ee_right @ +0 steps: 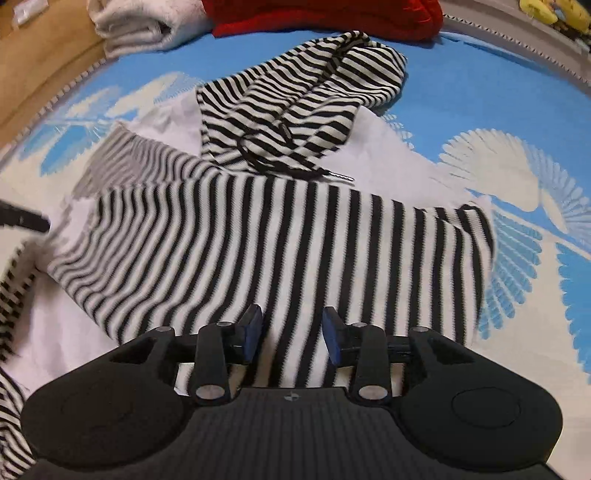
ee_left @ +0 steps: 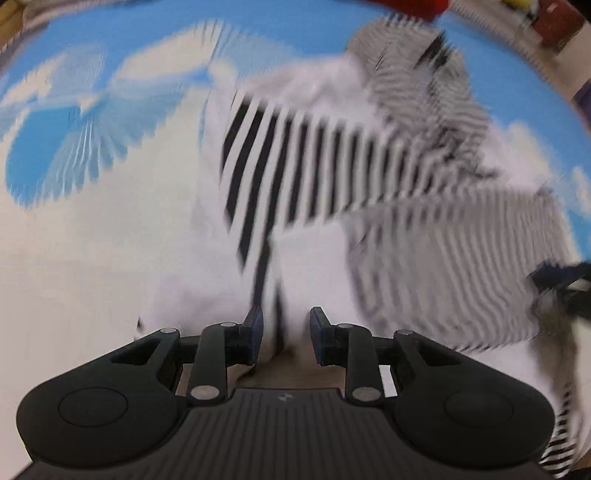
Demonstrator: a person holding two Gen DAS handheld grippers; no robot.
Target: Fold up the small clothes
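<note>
A black-and-white striped hoodie lies on a blue-and-white cloth, its hood at the far side with a drawstring. My right gripper is open just above the hoodie's near part, with striped fabric between and under the fingers. In the blurred left wrist view the same hoodie shows with a white fold. My left gripper is open with a striped fold of fabric lying between its fingers. The other gripper shows at the right edge of that view.
A folded white towel and a red garment lie at the far edge of the cloth. A wooden surface borders the cloth on the left. Yellow items sit at the far right corner.
</note>
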